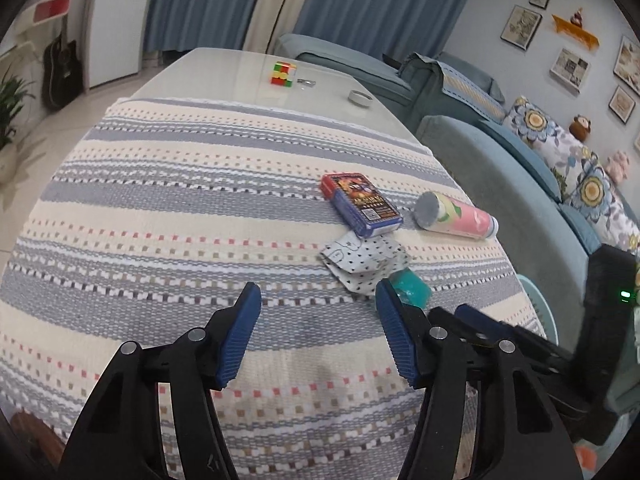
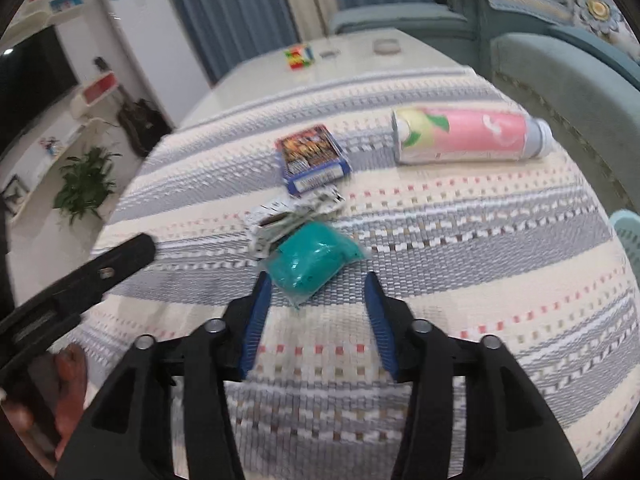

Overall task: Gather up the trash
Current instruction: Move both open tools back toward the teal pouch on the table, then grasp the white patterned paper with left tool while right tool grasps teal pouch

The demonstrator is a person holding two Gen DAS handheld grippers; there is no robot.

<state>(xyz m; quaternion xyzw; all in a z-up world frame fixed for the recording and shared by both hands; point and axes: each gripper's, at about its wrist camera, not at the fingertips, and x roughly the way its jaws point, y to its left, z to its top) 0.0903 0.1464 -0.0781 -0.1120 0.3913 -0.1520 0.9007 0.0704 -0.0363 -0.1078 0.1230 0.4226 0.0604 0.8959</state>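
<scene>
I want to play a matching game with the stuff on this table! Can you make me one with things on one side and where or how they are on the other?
Things:
1. pink can
2. teal wrapper
3. card box
4. puzzle cube

Clues:
A. far off, on the bare tabletop
B. lying on its side
C. just ahead of the right gripper
D. red and blue, beside the dotted paper

Pairs: 1-B, 2-C, 3-D, 4-A
</scene>
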